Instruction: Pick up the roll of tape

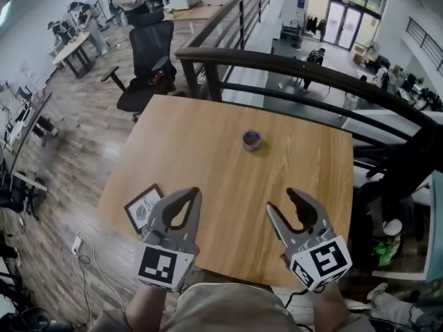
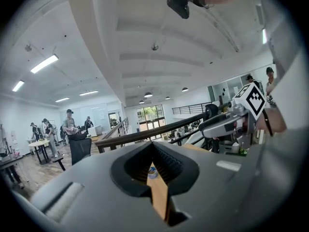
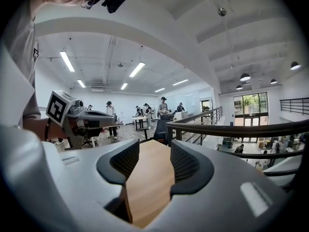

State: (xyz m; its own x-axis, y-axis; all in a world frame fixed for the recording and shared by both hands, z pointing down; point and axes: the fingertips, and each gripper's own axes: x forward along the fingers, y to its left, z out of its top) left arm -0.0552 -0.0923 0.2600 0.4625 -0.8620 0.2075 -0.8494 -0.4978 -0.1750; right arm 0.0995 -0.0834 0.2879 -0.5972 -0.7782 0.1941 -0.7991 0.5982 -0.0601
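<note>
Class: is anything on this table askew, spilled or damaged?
Nothing is spilled or damaged. The card near the table's front left corner lies skewed to the edges; the tape sits alone further out.

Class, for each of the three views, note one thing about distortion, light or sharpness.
Head view: the wide lens bows the railing; the roll of tape shows small but clear. Left gripper view: round black border, bright ceiling strips. Right gripper view: same fisheye circle; the near jaws loom large.
</note>
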